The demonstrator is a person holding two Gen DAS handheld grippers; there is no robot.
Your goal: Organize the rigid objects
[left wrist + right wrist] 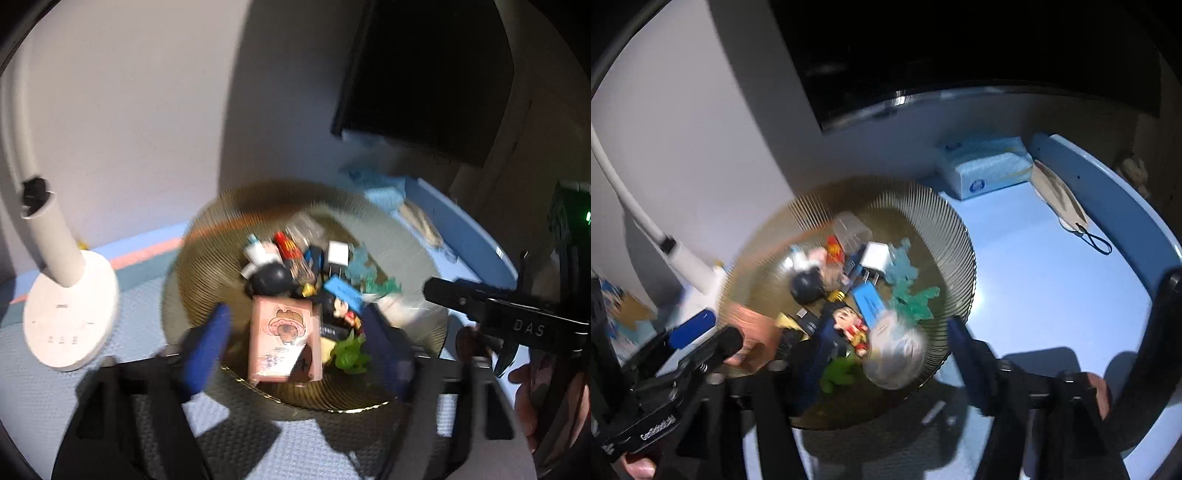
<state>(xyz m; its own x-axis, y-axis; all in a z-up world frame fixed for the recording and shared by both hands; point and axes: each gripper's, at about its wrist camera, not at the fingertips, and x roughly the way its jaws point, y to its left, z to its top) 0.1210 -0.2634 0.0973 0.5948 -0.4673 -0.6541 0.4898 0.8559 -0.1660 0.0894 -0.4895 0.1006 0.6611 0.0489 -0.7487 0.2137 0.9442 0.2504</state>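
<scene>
A ribbed amber glass bowl (207, 236) (945, 229) on the blue table holds several small things. Among them are a pink printed box (284, 339) (750, 332), a red-and-black figurine (851, 325), a green toy (351, 356) (836, 373), a white charger (873, 258), a blue card (870, 301) and a clear wrapped ball (897, 350). My left gripper (295, 314) is open, its blue fingers (207, 350) standing clear on either side of the pink box. My right gripper (890, 325) is open over the bowl's near side, and the wrapped ball and figurine lie between its fingers (964, 343) untouched.
A white desk lamp's base (70, 314) stands left of the bowl, its arm curving up. Behind are a dark monitor (424, 74), a blue tissue pack (986, 166) and a beige face mask (1060, 199). The table (1052, 295) has a raised blue rim on the right.
</scene>
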